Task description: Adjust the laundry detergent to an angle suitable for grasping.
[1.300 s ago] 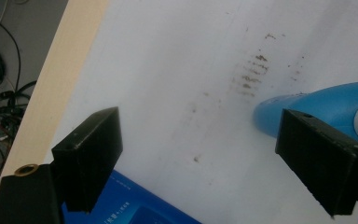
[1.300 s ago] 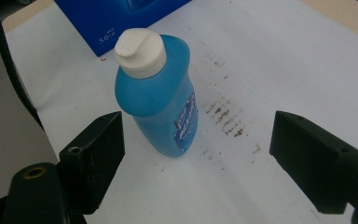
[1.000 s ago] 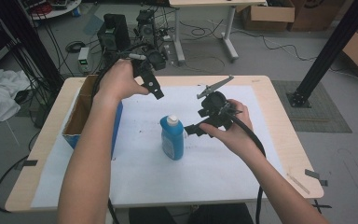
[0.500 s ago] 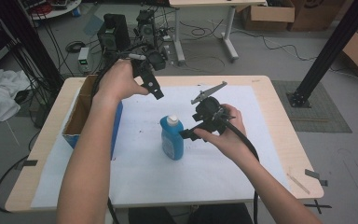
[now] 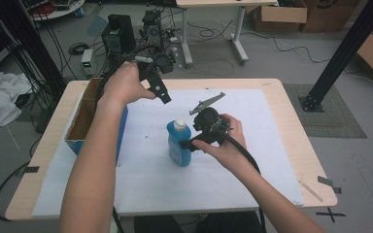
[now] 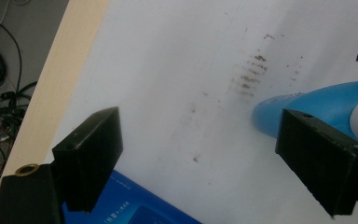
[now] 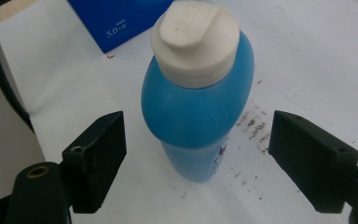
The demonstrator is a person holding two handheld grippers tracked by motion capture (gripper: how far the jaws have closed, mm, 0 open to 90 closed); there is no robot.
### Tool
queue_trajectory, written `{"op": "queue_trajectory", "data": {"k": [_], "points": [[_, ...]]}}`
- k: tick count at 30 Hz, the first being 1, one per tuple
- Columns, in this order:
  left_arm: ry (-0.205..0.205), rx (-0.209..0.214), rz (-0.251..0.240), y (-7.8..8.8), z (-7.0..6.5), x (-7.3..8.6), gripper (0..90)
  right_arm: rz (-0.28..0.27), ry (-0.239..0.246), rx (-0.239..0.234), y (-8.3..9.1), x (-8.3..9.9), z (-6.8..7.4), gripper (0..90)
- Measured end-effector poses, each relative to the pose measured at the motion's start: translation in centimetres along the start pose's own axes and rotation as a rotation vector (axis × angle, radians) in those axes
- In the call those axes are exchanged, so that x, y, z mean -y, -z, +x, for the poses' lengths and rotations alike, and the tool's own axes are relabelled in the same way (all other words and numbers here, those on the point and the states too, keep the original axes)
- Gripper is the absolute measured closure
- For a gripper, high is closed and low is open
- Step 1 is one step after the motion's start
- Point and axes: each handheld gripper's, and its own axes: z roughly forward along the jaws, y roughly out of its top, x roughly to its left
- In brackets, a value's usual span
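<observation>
Right gripper [image 5: 188, 144] jaws wide, just beside blue bottle [image 5: 178, 144] standing upright mid white sheet [image 5: 272, 145]; its own view shows the white cap [image 7: 195, 42] between the spread jaws. Left gripper [image 5: 161, 92] also wide, raised near the blue box [image 5: 85, 119]; its view catches brown specks [image 6: 249, 77] on the sheet.

The wooden tabletop [image 5: 291, 126] carries a white sheet [image 5: 252, 160]; around it lies a grey floor [image 5: 291, 63]; far behind stands a white desk [image 5: 223, 5] with loose cables under it; cardboard boxes [image 5: 279, 14] sit at the far right; a black metal post [image 5: 342, 53] leans at right; white cloth [image 5: 0, 99] lies at left.
</observation>
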Motion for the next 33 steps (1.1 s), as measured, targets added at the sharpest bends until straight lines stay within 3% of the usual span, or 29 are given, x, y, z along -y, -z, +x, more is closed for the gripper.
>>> {"op": "queue_trajectory", "data": {"k": [26, 33], "points": [[0.005, -0.004, 0.006, -0.1, 0.1, 0.5, 15.5, -0.006, -0.017, 0.097, -4.3, 0.3, 1.6, 27.0], [0.001, -0.007, 0.005, -0.2, 0.1, 0.4, 15.4, -0.012, -0.038, 0.137, -4.9, 0.3, 1.4, 38.4]]}}
